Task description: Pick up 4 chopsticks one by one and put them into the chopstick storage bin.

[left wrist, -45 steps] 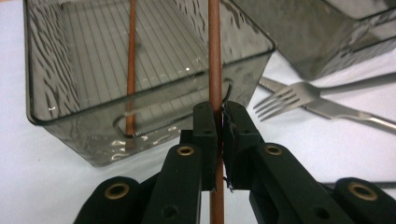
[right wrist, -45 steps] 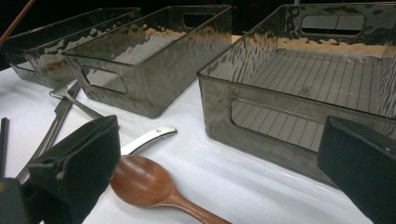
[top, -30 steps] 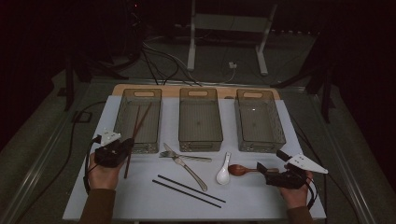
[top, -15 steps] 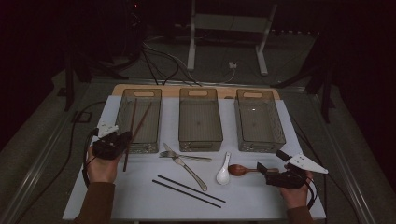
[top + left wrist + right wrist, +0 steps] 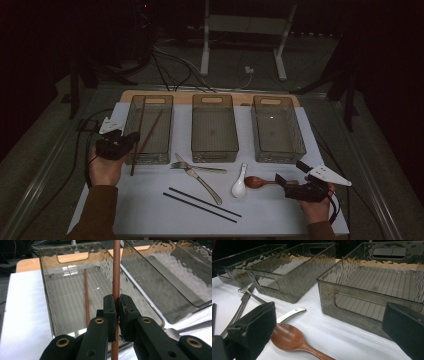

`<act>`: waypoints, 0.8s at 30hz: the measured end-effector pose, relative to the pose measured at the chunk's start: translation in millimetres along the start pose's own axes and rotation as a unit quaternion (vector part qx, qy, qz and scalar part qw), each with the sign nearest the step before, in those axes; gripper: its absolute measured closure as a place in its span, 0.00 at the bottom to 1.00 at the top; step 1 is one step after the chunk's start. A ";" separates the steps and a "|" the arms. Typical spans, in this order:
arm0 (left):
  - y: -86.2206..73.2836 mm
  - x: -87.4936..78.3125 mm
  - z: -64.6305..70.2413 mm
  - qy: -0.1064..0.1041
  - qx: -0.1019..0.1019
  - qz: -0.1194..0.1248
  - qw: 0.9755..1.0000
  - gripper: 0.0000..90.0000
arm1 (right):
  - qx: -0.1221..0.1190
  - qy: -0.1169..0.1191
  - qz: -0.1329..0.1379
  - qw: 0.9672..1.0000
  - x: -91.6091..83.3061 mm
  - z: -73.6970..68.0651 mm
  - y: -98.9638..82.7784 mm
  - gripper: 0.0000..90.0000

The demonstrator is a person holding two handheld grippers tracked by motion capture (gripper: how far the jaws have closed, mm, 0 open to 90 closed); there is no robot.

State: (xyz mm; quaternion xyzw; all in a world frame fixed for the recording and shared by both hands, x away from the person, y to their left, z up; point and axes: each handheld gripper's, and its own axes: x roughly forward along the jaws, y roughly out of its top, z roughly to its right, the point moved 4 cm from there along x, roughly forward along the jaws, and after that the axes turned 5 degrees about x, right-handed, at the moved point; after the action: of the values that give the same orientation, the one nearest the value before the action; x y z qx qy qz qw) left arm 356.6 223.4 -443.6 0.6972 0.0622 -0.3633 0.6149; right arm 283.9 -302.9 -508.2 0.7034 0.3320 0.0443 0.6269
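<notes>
Pinching the brown chopstick point(image 5: 116, 272) with my left gripper point(image 5: 117, 315), I judge it light, stiff, slippery; right gripper point(image 5: 329, 327) stands spread.

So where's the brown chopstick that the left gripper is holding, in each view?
High view: the held chopstick slants over the left bin's front wall, far left.
Left gripper view: upright at centre, clamped between the fingers.
Right gripper view: not in it.
Shared landmark: the left bin.

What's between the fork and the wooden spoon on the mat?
The white spoon lies between the fork and the wooden spoon, in the high view.
</notes>
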 end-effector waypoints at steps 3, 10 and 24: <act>6.1 -0.7 -3.4 -0.001 0.003 0.001 1.000 0.96 | 0.000 0.000 0.000 1.000 0.2 -0.3 -0.1 0.00; 22.2 -2.7 -16.5 -0.013 0.005 0.006 1.000 0.96 | -0.001 0.001 -0.001 1.000 0.7 -0.1 -0.3 0.00; 61.1 7.8 -32.7 -0.004 0.034 0.004 0.999 0.96 | -0.001 0.001 0.000 1.000 0.6 0.0 0.0 0.00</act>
State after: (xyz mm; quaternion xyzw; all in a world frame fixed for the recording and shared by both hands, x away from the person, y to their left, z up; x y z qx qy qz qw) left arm 408.9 235.7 -399.2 0.7164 0.0449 -0.3654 0.5927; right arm 284.4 -302.7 -508.5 0.7029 0.3328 0.0454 0.6270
